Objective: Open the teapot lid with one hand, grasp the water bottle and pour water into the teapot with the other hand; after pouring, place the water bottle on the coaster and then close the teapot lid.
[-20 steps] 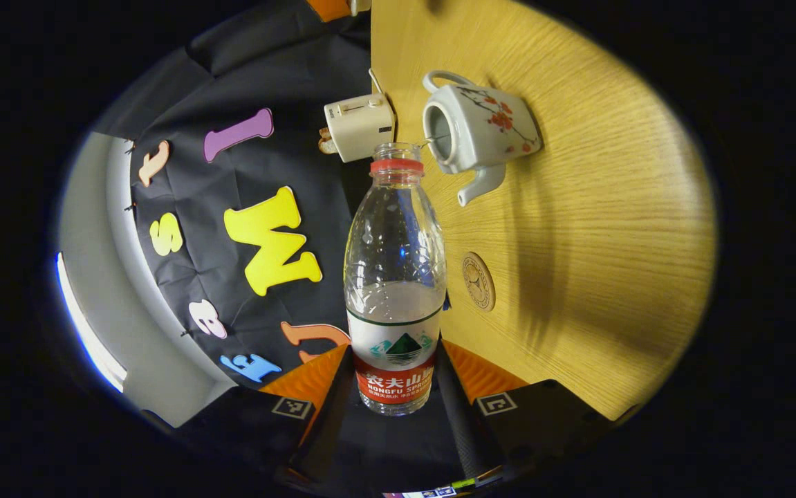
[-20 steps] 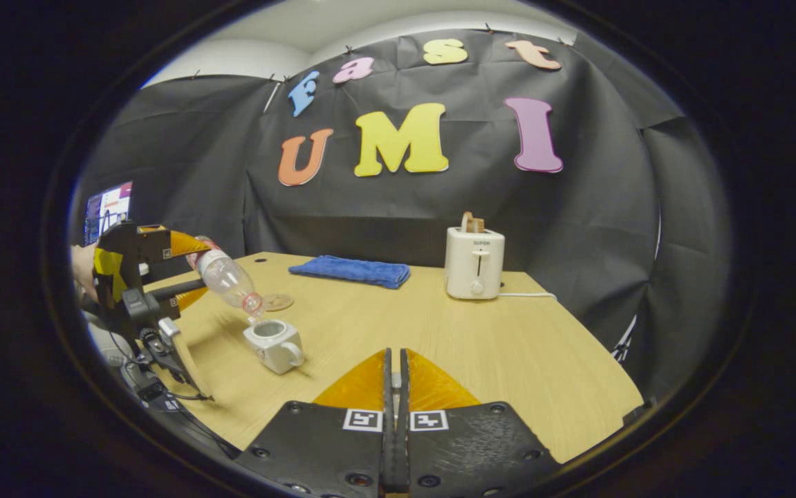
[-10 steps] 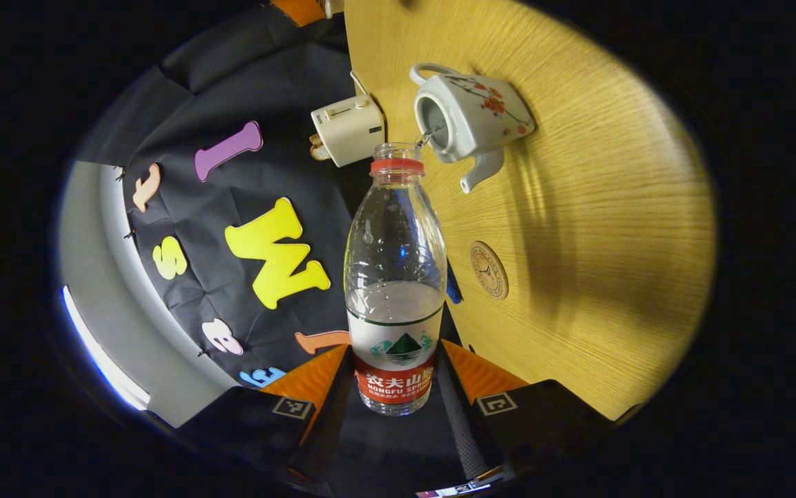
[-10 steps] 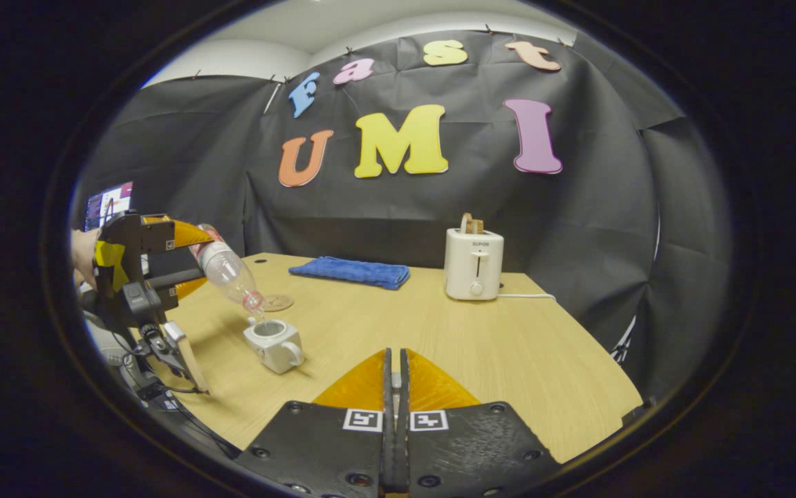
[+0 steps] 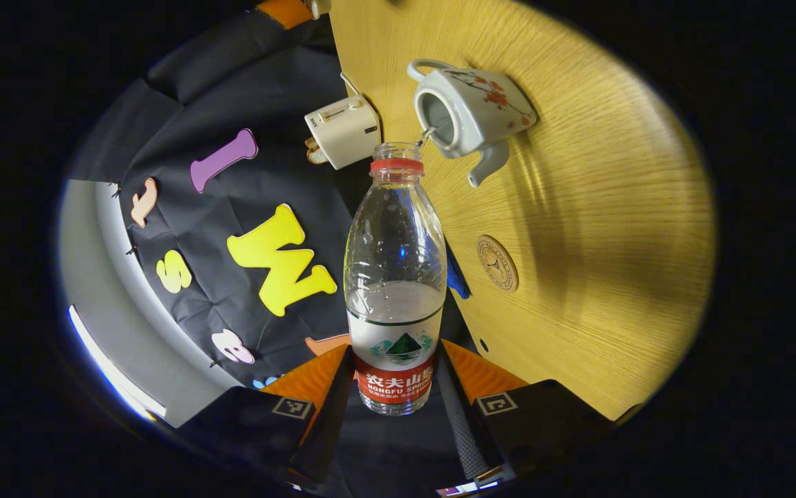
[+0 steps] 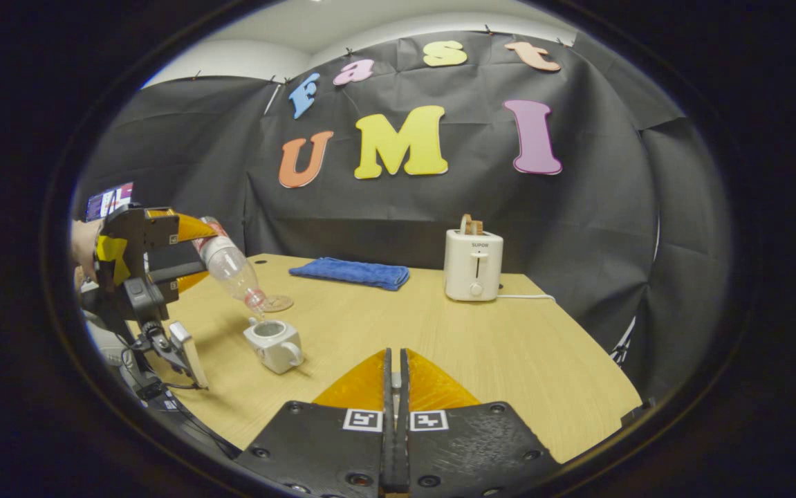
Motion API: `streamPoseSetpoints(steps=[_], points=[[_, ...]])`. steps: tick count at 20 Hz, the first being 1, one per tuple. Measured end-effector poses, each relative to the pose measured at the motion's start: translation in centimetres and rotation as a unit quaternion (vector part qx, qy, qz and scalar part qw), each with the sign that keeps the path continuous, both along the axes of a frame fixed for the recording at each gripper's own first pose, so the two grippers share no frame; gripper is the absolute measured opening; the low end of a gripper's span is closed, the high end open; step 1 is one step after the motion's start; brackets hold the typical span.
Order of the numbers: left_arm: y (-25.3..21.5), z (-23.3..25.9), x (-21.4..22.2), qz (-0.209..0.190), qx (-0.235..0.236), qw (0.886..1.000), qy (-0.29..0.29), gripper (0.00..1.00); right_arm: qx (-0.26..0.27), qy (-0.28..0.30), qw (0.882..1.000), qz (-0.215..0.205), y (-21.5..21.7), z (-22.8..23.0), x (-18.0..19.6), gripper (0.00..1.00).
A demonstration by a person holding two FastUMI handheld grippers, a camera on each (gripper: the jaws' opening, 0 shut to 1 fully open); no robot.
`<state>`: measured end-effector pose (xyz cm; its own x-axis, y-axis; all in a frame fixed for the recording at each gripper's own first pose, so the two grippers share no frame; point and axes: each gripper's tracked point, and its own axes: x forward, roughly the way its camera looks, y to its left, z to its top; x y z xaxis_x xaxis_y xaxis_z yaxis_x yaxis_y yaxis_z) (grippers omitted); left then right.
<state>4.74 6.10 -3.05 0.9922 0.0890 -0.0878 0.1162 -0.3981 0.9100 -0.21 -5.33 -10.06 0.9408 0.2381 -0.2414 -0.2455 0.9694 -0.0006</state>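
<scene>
While the clear plastic water bottle with the red neck ring (image 5: pixel 395 277) is tipped over like this, I'd call it mid-pour. My left claw (image 5: pixel 398 387) has both fingers pressed on the labelled lower part of the bottle, and the uncapped mouth sits just above the open top of the little white ceramic teapot with the red blossom print (image 5: pixel 470 114). A thin stream looks to run from the mouth into the pot, and a fair bit of water remains inside the bottle.

From the right gripper view you can see the same thing from across the light wooden worktop (image 6: pixel 439 332): left claw (image 6: pixel 187 252) holding the bottle (image 6: pixel 232 266) angled down over the teapot (image 6: pixel 273 344). My right claw (image 6: pixel 392 387) has its fingers nearly pressed together, just a thin slit. The lid should be in there, but I can't make it out.

Next up, I reckon: swing the bottle back upright slowly so it doesn't dribble, then carry it to the round tan coaster (image 5: pixel 498 263) lying on the worktop just beyond the teapot, centred so it won't tip. Lid goes on after that.
</scene>
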Motion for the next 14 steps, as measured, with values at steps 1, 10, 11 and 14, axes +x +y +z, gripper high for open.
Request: streamPoseSetpoints(steps=[1, 10, 11, 14], points=[[0.1, -0.1, -0.1, 0.002, 0.001, 1.000, 0.001, 0.71, 0.000, 0.000, 1.000, 0.000, 0.0, 0.0, 0.1, 0.00], [0.4, 0.7, 1.1, 0.011, 0.027, 1.000, 0.003, 0.71, 0.005, 0.000, 1.000, 0.000, -0.3, -0.2, 0.4, 0.00], [0.3, 0.5, 1.0, 0.010, 0.030, 1.000, 0.004, 0.71, 0.005, 0.000, 1.000, 0.000, -0.3, -0.2, 0.4, 0.00], [0.2, 0.2, 0.8, 0.010, 0.031, 0.999, 0.009, 0.71, 0.005, 0.000, 1.000, -0.001, -0.5, -0.2, 0.3, 0.00]])
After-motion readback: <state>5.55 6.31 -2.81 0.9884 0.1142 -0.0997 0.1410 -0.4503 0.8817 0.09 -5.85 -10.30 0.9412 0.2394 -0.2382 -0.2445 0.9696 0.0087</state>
